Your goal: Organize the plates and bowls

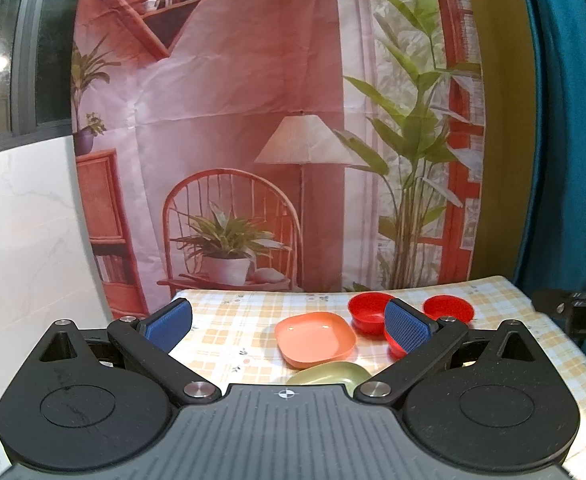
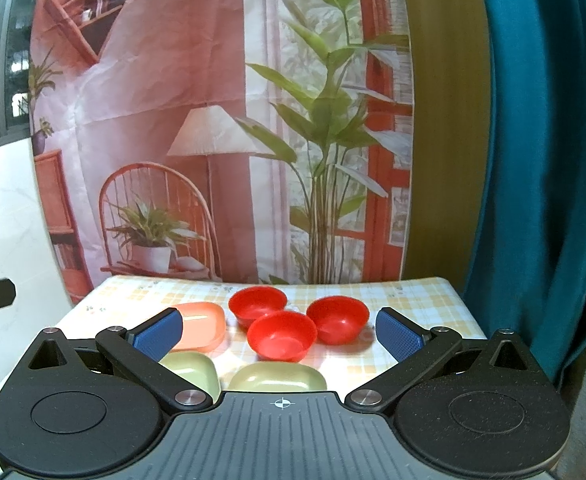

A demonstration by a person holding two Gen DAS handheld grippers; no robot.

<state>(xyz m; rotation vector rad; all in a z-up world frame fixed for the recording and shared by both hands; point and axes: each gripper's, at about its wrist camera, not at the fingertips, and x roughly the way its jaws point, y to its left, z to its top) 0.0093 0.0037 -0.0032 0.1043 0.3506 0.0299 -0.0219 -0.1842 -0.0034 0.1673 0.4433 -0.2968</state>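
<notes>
Right wrist view puts your right hand-held gripper (image 2: pixel 279 330) spread wide and empty, low over the table (image 2: pixel 425 296). Nearest lie two green plates (image 2: pixel 279 376), then the front red bowl (image 2: pixel 282 336) dead ahead between the fingers, two more red bowls (image 2: pixel 258 304) behind, and the orange plate (image 2: pixel 203 326) far left. Your left hand-held gripper (image 1: pixel 289 326), also spread, faces that orange plate, so it's the nearer one for it.

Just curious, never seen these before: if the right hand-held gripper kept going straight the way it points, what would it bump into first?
Probably the nearest red bowl, which sits about centred between the open right hand-held gripper fingers. Depth is hard to judge; a green dish lies closer but lower.
</notes>
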